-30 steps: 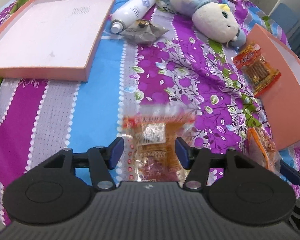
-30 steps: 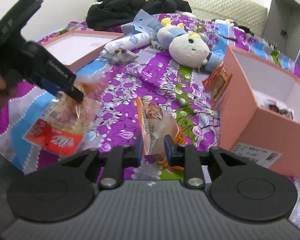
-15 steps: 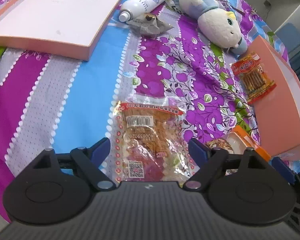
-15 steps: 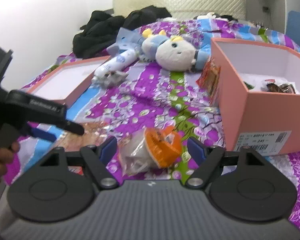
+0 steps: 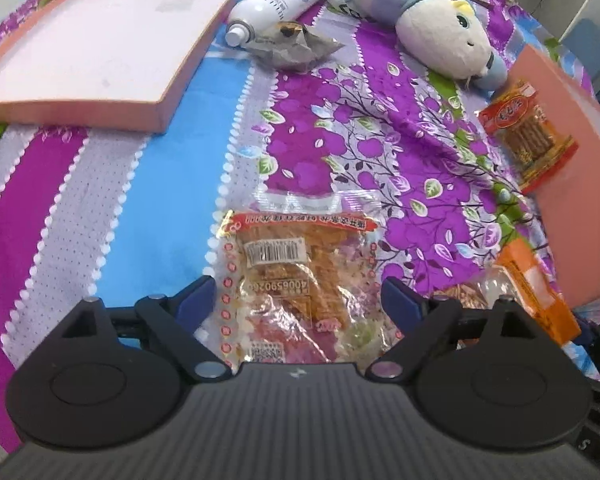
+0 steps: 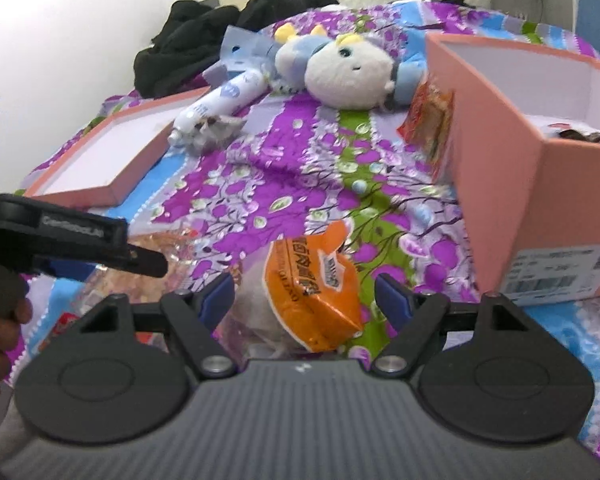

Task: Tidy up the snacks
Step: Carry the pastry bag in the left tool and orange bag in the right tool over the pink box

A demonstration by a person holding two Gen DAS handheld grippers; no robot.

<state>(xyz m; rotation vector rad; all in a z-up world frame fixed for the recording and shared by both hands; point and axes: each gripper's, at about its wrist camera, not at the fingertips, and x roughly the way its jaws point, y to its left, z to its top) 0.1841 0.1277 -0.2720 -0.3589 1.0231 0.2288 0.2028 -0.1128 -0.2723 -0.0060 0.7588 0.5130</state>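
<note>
straddling a clear snack packet (image 5: 300, 280) with my left gripper (image 5: 298, 300), i have the jaws opening and wide, blue pads clear of both edges, so nothing is clamped. the packet lies flat on the flowered bedspread (image 5: 360, 152), its long axis running straight away from me along the line of the fingers, the red-banded sealed end farthest off and the barcode face up.

my right gripper (image 6: 304, 294) stands spread as well, pads off an orange-topped snack bag (image 6: 312, 292) that lies between them; it lies tilted, orange end pointing away and to the right, clear end toward me.

just right of the right gripper stands the open pink box (image 6: 540, 184), with a few wrappers inside and a red snack pack (image 6: 430, 120) leaning on its outer wall. ahead and left of both grippers lies the shallow pink lid (image 5: 100, 40). beyond, straight ahead, are a white bottle (image 5: 276, 4) on its side, a crumpled grey wrapper (image 5: 296, 44) touching its cap end, and a plush toy (image 5: 436, 36). nothing lies between the box and the bag.
</note>
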